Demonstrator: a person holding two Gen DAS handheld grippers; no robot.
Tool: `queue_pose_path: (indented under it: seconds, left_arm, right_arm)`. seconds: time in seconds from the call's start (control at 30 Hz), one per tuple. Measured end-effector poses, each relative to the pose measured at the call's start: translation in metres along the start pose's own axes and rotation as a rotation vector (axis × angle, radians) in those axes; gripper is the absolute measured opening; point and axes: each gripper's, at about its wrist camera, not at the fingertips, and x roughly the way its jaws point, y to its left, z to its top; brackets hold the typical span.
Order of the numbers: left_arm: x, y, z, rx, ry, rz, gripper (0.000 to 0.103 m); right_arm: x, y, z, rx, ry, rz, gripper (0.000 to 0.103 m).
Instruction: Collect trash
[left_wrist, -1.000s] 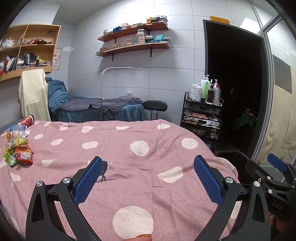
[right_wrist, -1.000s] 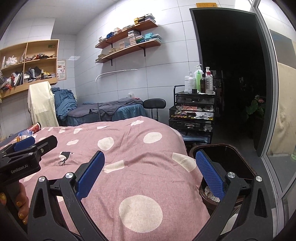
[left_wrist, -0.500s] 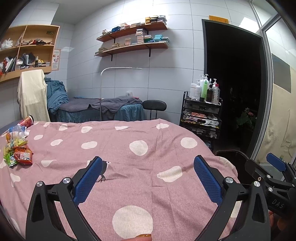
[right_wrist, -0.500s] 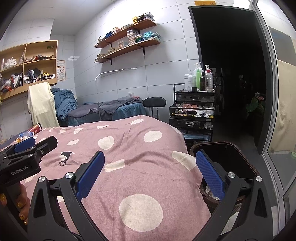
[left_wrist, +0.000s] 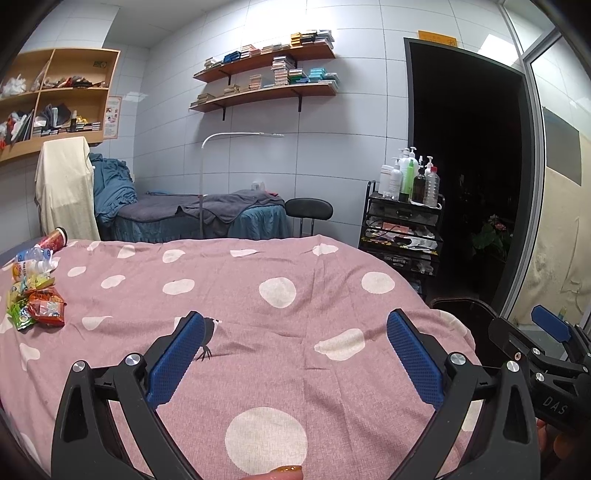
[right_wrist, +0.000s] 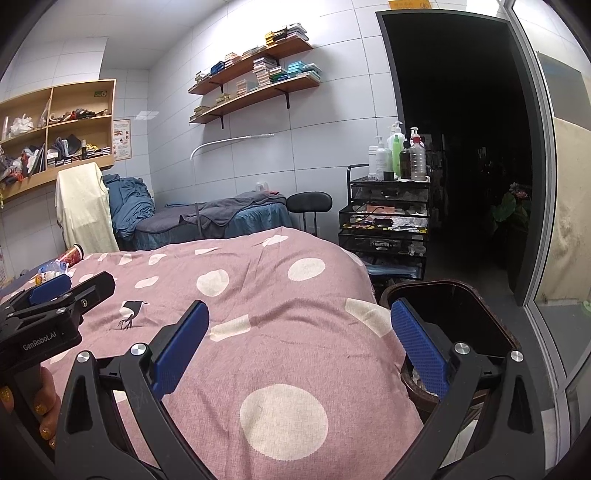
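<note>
A pile of trash lies at the far left of the pink polka-dot bed cover (left_wrist: 258, 273): snack wrappers (left_wrist: 37, 308), a plastic bottle (left_wrist: 33, 254) and a red cup (left_wrist: 53, 238) on its side. In the right wrist view the red cup (right_wrist: 72, 254) shows too. My left gripper (left_wrist: 295, 339) is open and empty over the cover, well right of the trash. My right gripper (right_wrist: 299, 332) is open and empty near the bed's right edge. A dark trash bin (right_wrist: 461, 310) stands on the floor right of the bed, and its rim also shows in the left wrist view (left_wrist: 461, 306).
A black trolley (left_wrist: 402, 236) with bottles stands beyond the bed's right corner. A black stool (left_wrist: 308, 208) and a second bed with blue and grey covers (left_wrist: 207, 214) are at the back. A dark doorway (left_wrist: 465, 177) and a glass partition are on the right.
Both views have shifted only slightly; the grippers stay open and empty and the trash has not moved.
</note>
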Motion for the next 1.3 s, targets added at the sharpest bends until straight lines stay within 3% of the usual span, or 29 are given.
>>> queue_pose_path:
  seconds: [1.3]
  left_arm:
    - [-0.0006, 0.0004, -0.0041, 0.007, 0.007, -0.01, 0.098]
  right_arm:
    - [-0.0006, 0.0023, -0.0058, 0.013, 0.003, 0.002, 0.097]
